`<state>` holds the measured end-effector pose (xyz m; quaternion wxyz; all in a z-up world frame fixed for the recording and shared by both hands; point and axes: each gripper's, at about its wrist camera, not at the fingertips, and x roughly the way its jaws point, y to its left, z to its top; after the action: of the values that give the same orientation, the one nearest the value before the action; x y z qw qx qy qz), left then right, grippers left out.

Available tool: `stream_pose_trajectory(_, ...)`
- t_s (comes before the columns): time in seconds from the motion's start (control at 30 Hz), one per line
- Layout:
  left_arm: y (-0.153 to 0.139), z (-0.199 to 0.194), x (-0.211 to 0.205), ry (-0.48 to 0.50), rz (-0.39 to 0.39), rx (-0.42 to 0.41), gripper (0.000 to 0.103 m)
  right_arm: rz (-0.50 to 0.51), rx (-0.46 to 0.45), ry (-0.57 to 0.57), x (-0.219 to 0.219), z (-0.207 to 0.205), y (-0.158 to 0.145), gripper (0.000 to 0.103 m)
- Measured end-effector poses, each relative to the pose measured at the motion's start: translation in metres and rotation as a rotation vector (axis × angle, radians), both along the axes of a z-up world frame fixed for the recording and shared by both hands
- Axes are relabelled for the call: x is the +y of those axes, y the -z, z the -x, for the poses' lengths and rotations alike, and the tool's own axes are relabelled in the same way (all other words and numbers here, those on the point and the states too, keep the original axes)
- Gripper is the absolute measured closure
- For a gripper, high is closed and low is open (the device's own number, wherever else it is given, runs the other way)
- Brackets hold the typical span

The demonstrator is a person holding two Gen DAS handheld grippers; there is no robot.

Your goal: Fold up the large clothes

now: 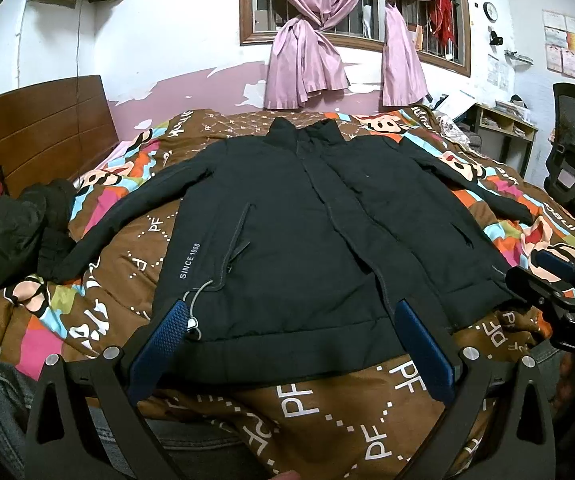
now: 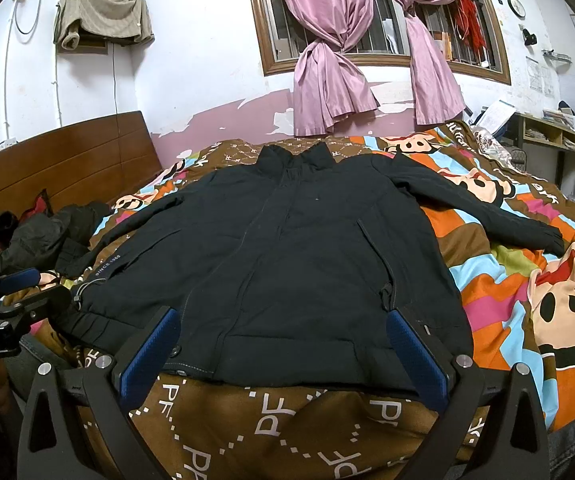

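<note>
We see black gripper frames with silver screws, each carrying two blue, textured fingers (image 1: 171, 330). The right gripper (image 1: 559, 280), at the frame's right edge, bears white "DAS" lettering. Blue denim shows lower left.

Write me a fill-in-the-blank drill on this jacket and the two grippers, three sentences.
1. The dark jacket lies spread flat on the patterned ____, sleeves out to both sides.
2. The jaws of the left gripper and the right gripper are both ____, holding nothing.
3. The white print near the jacket's hem reads SINCE ____.

Missing words: bedspread; open; 1968
</note>
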<state>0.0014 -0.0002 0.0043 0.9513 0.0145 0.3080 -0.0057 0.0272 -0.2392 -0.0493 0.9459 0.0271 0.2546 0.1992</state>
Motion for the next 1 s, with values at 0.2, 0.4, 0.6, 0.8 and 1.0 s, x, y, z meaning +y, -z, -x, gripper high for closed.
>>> stream_pose_trajectory(0.2, -0.002, -0.002, -0.007, -0.001, -0.001, 0.002, 0.002, 0.000, 0.002, 0.000, 0.000, 0.000, 0.000, 0.000)
stream_pose_trajectory(0.4, -0.001, 0.001, -0.003, 0.003, 0.006, -0.004, 0.002, 0.000, 0.002, 0.001, 0.000, -0.001, 0.000, 0.000)
stream_pose_trajectory(0.6, -0.001, 0.001, -0.003, 0.004, 0.006, -0.003, 0.002, 0.000, 0.003, 0.001, -0.001, -0.001, 0.001, 0.000)
stream_pose_trajectory(0.8, -0.001, 0.000, -0.004, 0.005, 0.007, -0.005, 0.002, 0.000, 0.004, 0.001, -0.001, -0.001, 0.000, 0.000)
stream_pose_trajectory(1.0, -0.002, 0.000, -0.004, 0.003, 0.008, -0.005, 0.002, 0.000, 0.005, 0.001, -0.001, -0.001, 0.000, 0.000)
